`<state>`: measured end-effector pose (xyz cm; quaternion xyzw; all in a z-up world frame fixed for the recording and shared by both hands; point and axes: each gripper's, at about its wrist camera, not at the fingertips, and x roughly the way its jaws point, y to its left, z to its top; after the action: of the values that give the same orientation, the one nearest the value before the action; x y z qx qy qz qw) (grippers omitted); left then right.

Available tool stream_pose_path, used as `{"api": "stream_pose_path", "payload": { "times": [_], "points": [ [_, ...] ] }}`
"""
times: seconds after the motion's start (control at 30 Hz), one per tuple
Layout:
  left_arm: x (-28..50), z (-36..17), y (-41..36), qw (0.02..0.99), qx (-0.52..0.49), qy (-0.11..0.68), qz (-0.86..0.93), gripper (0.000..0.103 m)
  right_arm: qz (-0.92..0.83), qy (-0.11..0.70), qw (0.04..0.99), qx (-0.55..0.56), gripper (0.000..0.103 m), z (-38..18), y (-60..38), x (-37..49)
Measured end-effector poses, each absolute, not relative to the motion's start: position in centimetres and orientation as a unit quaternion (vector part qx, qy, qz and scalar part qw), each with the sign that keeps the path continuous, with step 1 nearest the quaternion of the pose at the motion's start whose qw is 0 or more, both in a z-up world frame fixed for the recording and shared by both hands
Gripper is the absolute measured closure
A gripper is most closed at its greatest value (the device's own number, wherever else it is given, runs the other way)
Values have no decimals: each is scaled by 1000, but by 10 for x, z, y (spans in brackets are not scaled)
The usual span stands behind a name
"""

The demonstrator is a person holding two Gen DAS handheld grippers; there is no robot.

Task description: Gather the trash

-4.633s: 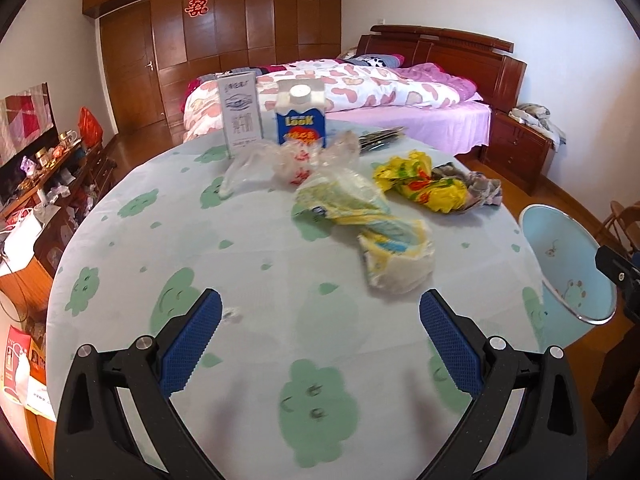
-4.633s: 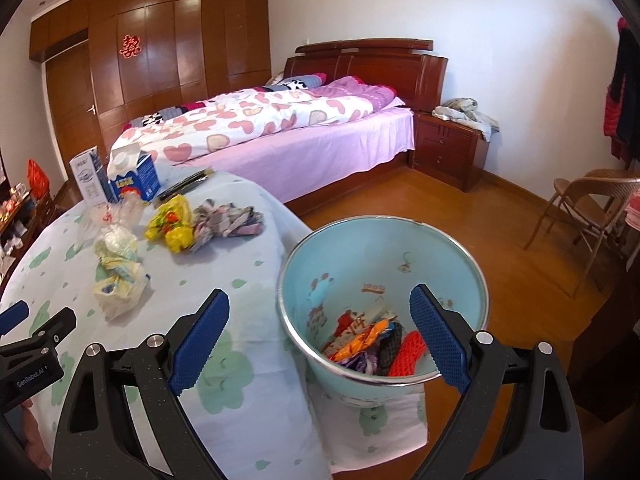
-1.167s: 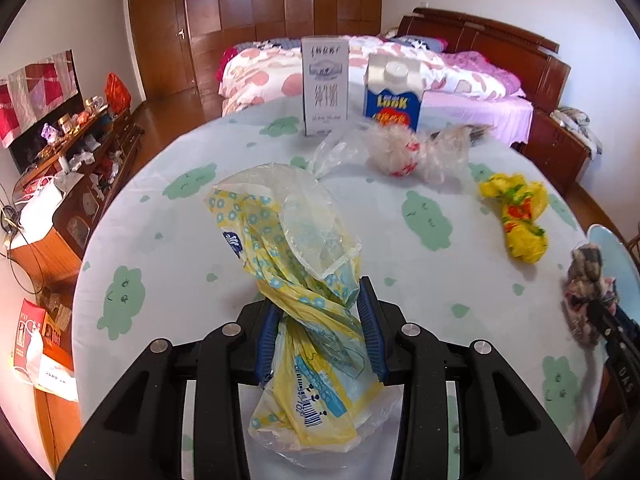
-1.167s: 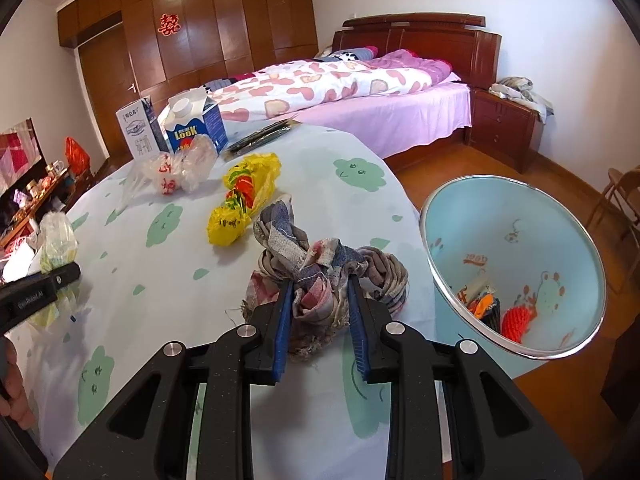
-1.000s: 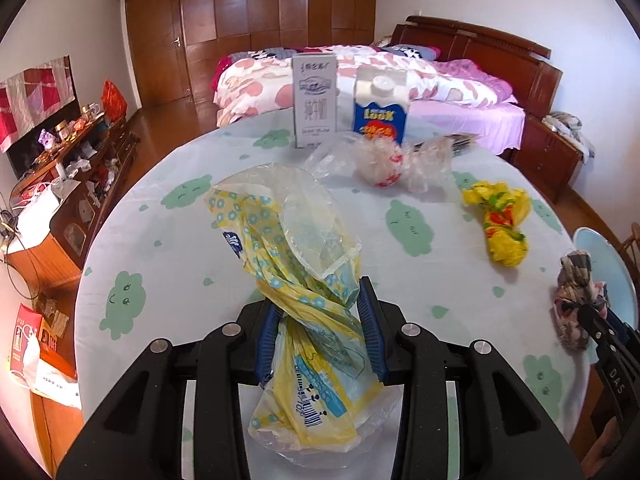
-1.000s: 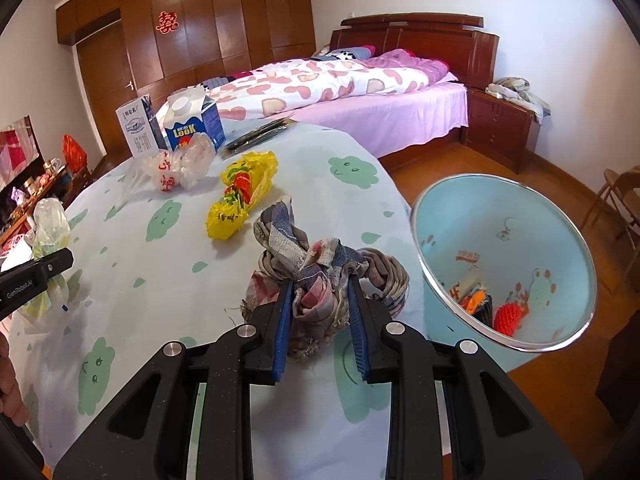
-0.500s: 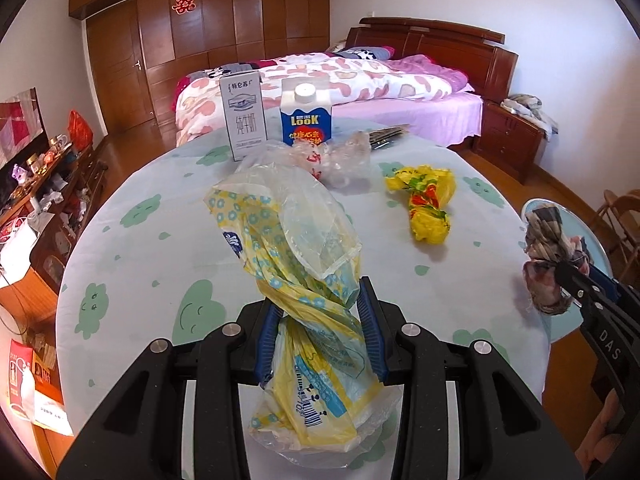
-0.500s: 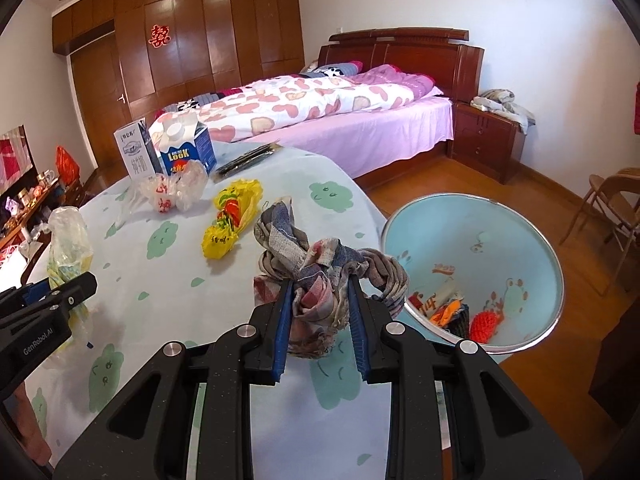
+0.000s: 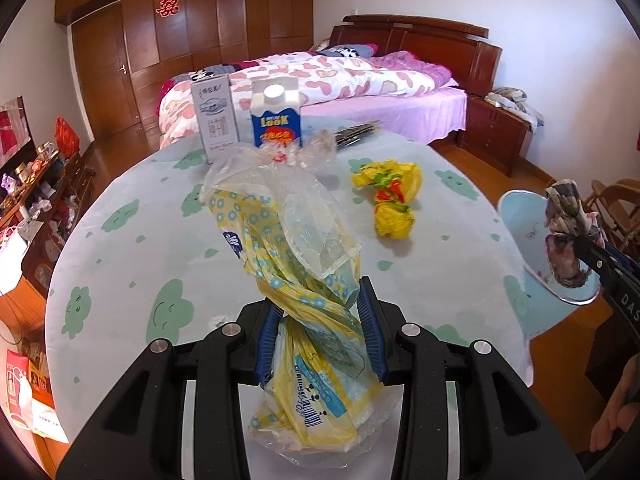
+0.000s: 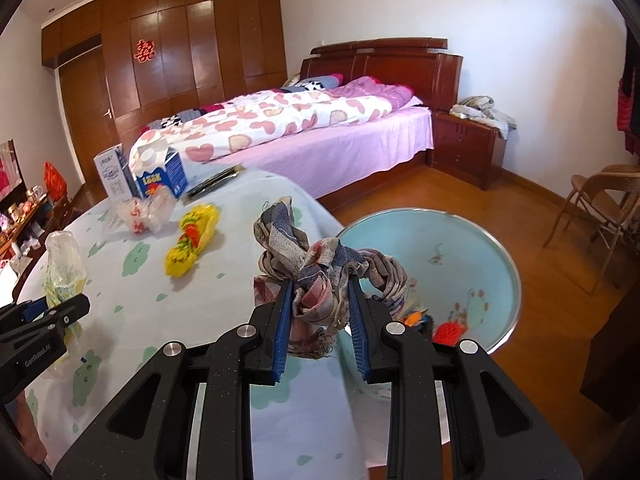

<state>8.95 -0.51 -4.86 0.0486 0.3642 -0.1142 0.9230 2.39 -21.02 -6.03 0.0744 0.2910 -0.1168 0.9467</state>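
1. The table is still holding trash: a yellow wrapper, a clear bag and two cartons standing at the far edge.
2. The bin is sitting on the floor just beside the table, already containing several colourful scraps, so I judge the task partly done, with two pieces in hand and more waiting.
3. The left gripper is pinching a yellow plastic bag above the table.
4. The right gripper is pinching a rag, hanging near the bin's near rim.
5. The right view is showing the bin's contents; the left view is catching only part of the bin, but is showing the bag's barcode label.
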Motion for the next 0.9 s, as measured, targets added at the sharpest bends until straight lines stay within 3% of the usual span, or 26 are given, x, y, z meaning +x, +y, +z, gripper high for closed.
{"api": "stream_pose_path", "payload": {
  "times": [0.9],
  "points": [
    [83,-25,-101,919,86,333,-193,66,-203,249,938,134,75,-53,-300,-1]
  ]
}}
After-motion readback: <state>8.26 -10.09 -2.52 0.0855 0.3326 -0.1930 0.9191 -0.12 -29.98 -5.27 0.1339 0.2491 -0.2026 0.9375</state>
